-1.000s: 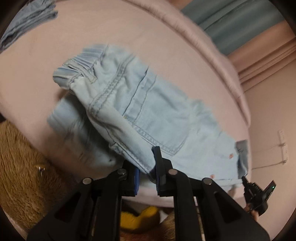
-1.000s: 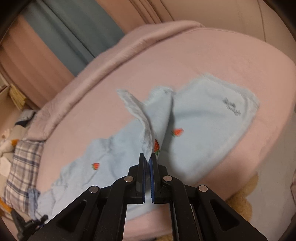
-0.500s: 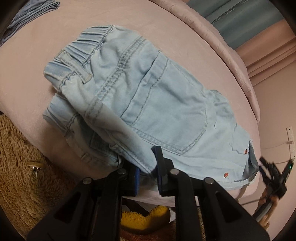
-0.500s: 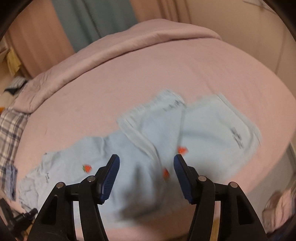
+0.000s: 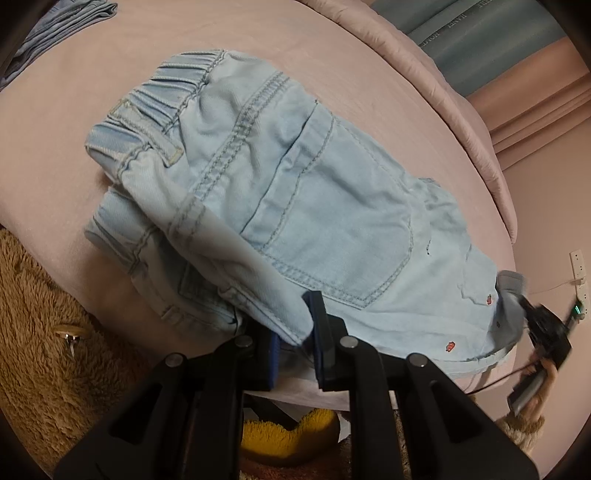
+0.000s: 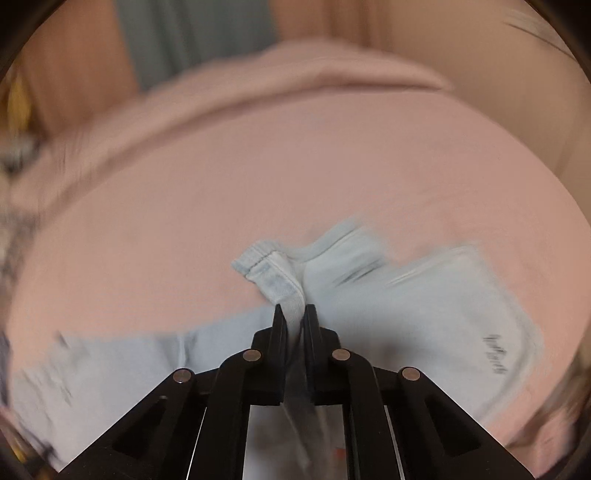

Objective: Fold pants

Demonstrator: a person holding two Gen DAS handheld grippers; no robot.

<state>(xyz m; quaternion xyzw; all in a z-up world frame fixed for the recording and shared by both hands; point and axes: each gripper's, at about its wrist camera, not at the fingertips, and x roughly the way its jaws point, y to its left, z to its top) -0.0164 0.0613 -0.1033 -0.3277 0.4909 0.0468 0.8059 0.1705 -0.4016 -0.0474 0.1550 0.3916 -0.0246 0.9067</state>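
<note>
Light blue denim pants (image 5: 295, 206) lie on the pink bed (image 5: 74, 110), folded lengthwise, waistband at upper left, back pocket facing up. My left gripper (image 5: 295, 332) is shut on the near side edge of the pants by the bed's edge. In the blurred right wrist view my right gripper (image 6: 293, 314) is shut on a hemmed leg end of the pants (image 6: 273, 273), which stands up between the fingers; the rest of the legs (image 6: 443, 325) lie flat beyond. The right gripper also shows at the far right of the left wrist view (image 5: 543, 328).
A brown shaggy rug (image 5: 33, 350) and a yellow plush item (image 5: 284, 439) lie below the bed's edge. A folded grey-blue garment (image 5: 55, 26) lies at the far left. A rolled pink blanket (image 5: 461, 103) runs along the bed's back, with teal curtains (image 5: 480, 29) behind.
My right gripper opened half a second ago, then closed on the leg hem and is moving fast. My left gripper kept its hold and the pants settled flatter on the bed.
</note>
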